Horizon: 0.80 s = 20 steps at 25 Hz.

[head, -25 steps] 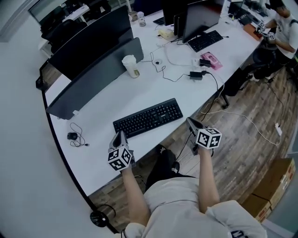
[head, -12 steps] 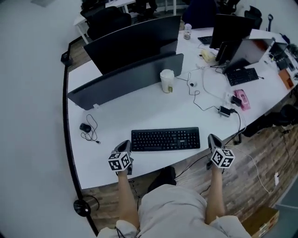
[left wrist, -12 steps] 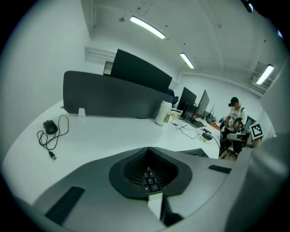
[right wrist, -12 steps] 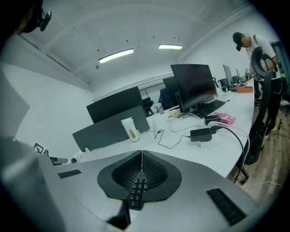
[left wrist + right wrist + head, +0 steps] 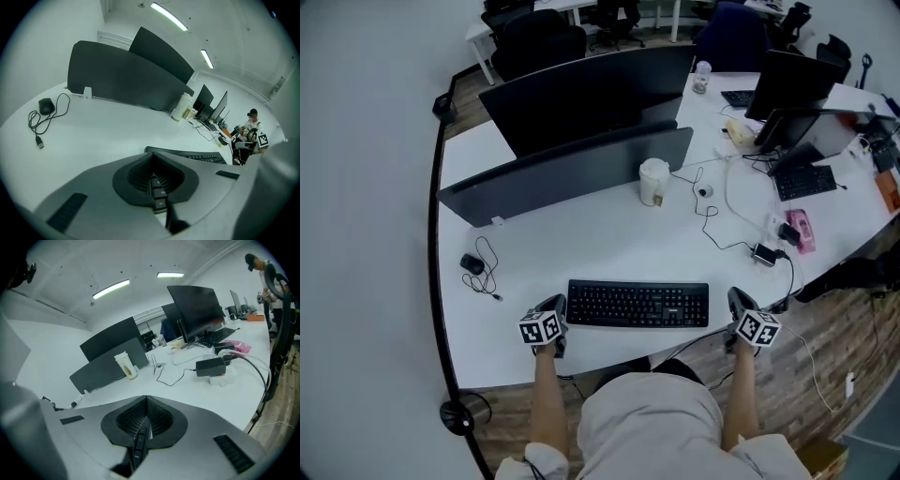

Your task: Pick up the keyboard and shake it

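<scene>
Left tool [image 5: 557, 303], right tool [image 5: 735, 297]; keyboard [image 5: 637, 305] ends enclosed

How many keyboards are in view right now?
3: near keyboard at the desk's front edge; right keyboard further along the desk; far keyboard at the back. More may be hidden.

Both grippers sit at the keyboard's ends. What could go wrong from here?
The left gripper and the right gripper both have their jaws together, so moving in like this would likely shove the keyboard rather than grip it. The keyboard lies close to the front edge of the desk, so a push could slide it off.
</scene>
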Available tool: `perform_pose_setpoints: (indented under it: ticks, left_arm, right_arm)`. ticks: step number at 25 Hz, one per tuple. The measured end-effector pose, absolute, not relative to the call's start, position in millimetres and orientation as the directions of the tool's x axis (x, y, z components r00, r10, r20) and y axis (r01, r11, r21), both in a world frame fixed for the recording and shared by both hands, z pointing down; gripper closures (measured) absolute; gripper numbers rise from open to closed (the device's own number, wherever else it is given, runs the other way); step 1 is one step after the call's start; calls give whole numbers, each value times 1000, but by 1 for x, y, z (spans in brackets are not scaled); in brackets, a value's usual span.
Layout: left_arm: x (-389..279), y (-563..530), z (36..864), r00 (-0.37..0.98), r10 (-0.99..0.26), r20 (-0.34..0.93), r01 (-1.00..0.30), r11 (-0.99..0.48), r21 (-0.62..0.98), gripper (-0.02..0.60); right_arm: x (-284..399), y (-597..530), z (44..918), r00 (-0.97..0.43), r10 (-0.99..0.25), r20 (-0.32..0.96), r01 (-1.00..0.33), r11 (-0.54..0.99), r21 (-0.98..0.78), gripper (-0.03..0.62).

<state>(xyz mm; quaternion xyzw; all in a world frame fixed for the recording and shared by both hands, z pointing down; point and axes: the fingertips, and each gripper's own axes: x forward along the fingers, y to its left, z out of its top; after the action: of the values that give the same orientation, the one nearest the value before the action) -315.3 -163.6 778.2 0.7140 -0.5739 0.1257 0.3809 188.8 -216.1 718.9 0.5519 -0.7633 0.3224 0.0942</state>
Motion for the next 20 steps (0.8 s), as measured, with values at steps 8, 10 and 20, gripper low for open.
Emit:
perform_pose_setpoints:
  ticks: [8, 10, 20]
  left_arm:
    - [-341, -187, 795, 335, -728, 599, -857, 28, 514, 547]
    - [-341, -192, 799, 322, -729, 604, -869, 25, 493, 534]
    - [-316, -206, 813, 456, -640, 619, -819, -29, 573, 345]
  right_arm:
    - [170, -209, 781, -467, -616, 634, -883, 286, -372, 554]
    - [169, -220, 784, -478, -614, 627, -876, 290, -385, 553]
    - [134, -235, 804, -566, -535, 627, -817, 262, -513, 342]
